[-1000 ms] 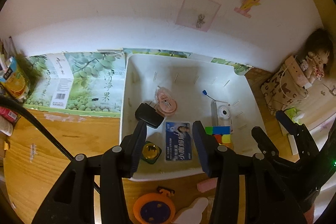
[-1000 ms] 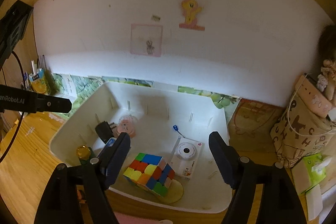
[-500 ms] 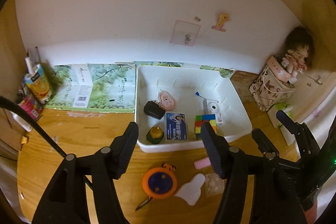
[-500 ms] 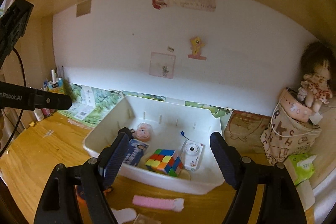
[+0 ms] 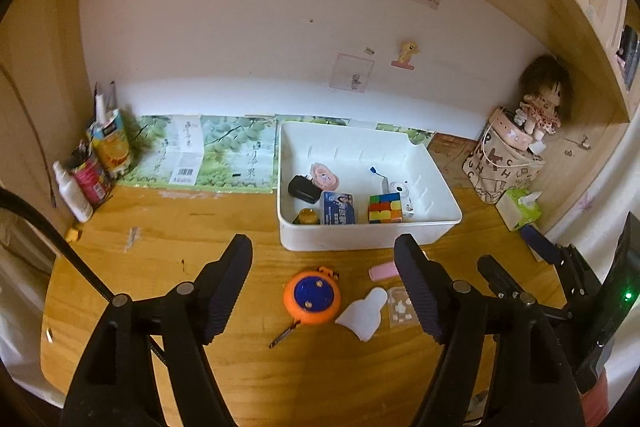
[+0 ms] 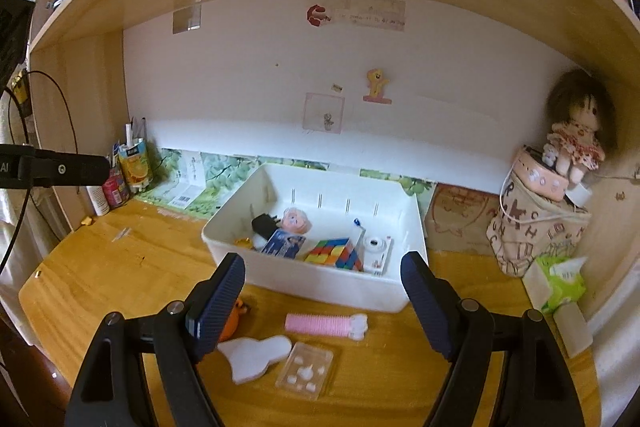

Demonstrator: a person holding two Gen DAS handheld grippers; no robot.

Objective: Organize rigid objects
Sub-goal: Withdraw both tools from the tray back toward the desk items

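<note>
On the far left of the counter (image 5: 168, 251) I see bottles and a juice carton (image 5: 110, 147) against the wall. My left gripper (image 5: 323, 277) hangs above the wood, jaws released and empty. Between them lies the orange round gadget (image 5: 312, 297), then a white flat piece (image 5: 364, 313) and a clear packet (image 6: 306, 369). Just beyond, the pink comb (image 6: 326, 325) lies near the white bin (image 5: 364, 239). Inside the bin sit a black adapter (image 5: 302, 187), a blue card box (image 5: 338, 213), the colour cube (image 5: 385, 213) and what looks like a small white camera (image 6: 376, 245), hard to tell. My right gripper (image 6: 322, 301) is likewise spread, holding nothing. A doll (image 6: 576, 139) sits far right.
</note>
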